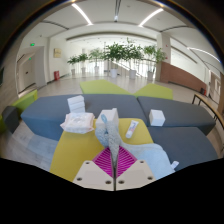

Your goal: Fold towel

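Observation:
A pale grey-white towel (145,158) lies crumpled on the yellow and grey table (70,150), just ahead of my fingers and spreading to their right. A fold of it stands up in a peak (108,125) above the fingertips. My gripper (113,152) is shut on this fold: the magenta pads (100,160) meet at their tips with the cloth pinched between them. The part of the towel below the pads is hidden.
A white crumpled cloth or packet (78,122) and a white box (76,103) lie beyond on the left. A small white bottle (133,128) and a white cube (157,117) lie on the right. Potted plants (120,52) stand far behind in a hall.

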The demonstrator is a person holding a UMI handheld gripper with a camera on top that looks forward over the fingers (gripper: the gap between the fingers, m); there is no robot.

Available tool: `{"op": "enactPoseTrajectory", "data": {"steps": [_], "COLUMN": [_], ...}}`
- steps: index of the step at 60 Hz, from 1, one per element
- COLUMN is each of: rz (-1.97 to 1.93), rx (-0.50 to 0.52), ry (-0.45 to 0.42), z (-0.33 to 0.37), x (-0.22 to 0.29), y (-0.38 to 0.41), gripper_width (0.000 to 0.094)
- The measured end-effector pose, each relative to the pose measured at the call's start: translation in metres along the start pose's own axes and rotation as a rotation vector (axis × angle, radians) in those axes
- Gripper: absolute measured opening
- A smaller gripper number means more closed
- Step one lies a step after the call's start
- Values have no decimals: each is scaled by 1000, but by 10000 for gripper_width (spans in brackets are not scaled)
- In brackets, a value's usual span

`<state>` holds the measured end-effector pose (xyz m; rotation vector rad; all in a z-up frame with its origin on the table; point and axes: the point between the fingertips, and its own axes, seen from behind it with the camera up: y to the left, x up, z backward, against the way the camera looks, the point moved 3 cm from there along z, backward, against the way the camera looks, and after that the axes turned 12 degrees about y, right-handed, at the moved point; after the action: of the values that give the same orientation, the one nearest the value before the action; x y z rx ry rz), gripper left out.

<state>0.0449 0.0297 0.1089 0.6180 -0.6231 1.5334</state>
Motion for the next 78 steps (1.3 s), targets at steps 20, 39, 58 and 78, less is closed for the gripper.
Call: {"op": "enactPoseTrajectory", "data": {"steps": [20, 39, 58, 78], "rz": [-169, -193, -133, -4], "rx": [-161, -182, -128, -47], "ry": [170, 156, 5, -147], "z": [-38, -5, 151, 266], "x": [-64, -59, -38, -42], "y": [-175, -203, -167, -73], "gripper_width": [32, 834, 838, 845]}}
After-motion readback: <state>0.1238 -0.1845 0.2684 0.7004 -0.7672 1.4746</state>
